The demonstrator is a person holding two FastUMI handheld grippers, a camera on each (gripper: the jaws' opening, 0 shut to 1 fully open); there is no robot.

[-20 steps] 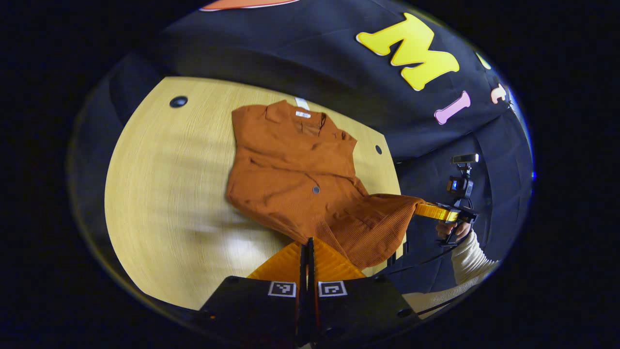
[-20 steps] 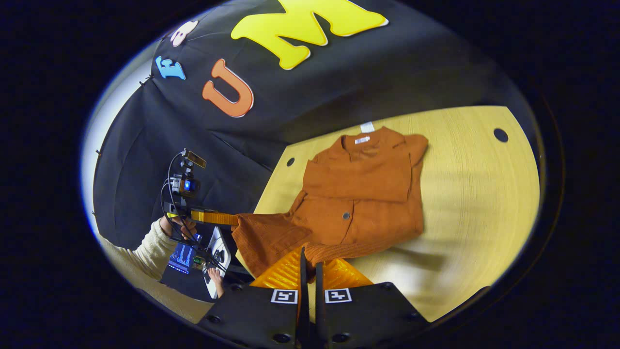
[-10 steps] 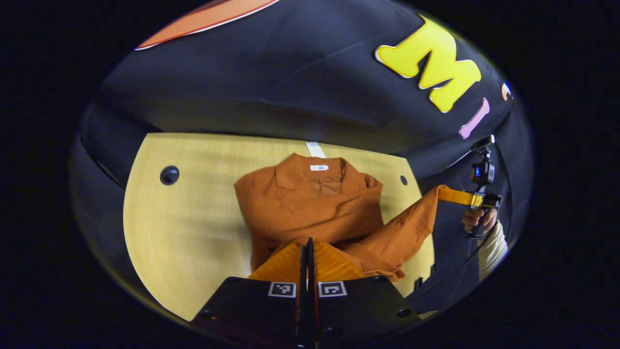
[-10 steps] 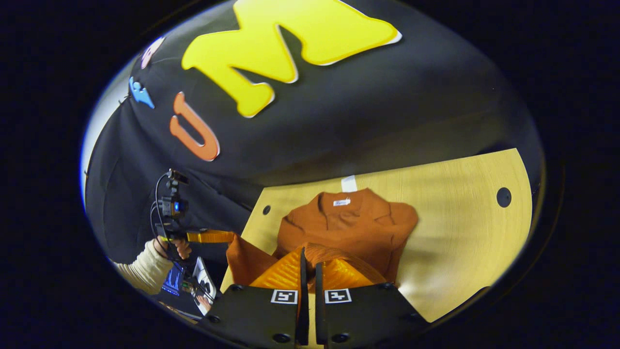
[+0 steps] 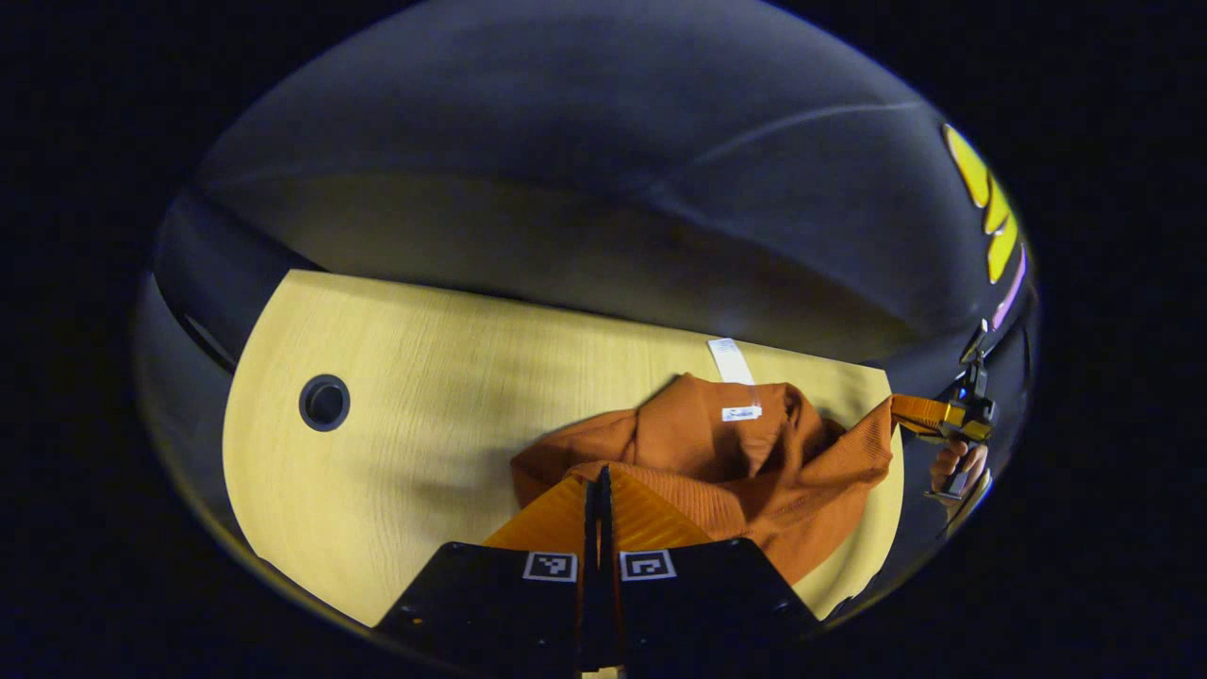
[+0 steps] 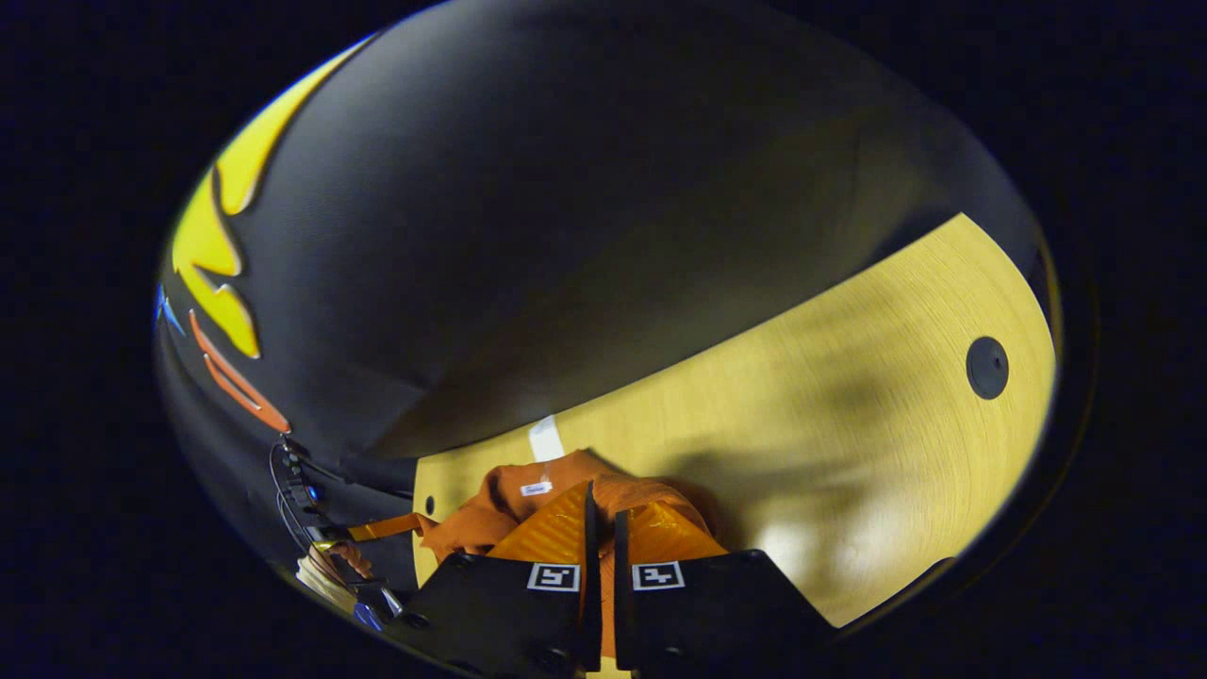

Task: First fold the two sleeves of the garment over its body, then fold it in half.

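A rust-orange garment (image 5: 717, 462) lies on the pale wooden table (image 5: 424, 396), its collar with a white label toward the far edge. My left gripper (image 5: 597, 486) is shut on the ribbed hem, holding it over the garment's body near the collar. Farther right in the left gripper view, the other gripper (image 5: 919, 415) pinches the hem's other corner, a hand below it. In the right gripper view, my right gripper (image 6: 600, 500) is shut on the hem of the garment (image 6: 490, 509), just short of the collar. The left gripper (image 6: 377, 528) shows at lower left there, clamped on cloth.
A white paper strip (image 5: 731, 358) lies on the table just beyond the collar. Round cable holes (image 5: 324, 403) (image 6: 986, 367) sit in the tabletop to either side. The black cloth wall rises close behind the table's far edge.
Both grippers have carried the hem up and forward over the garment's body, from near the table's front edge to close over the collar. The lower half now covers the upper half.
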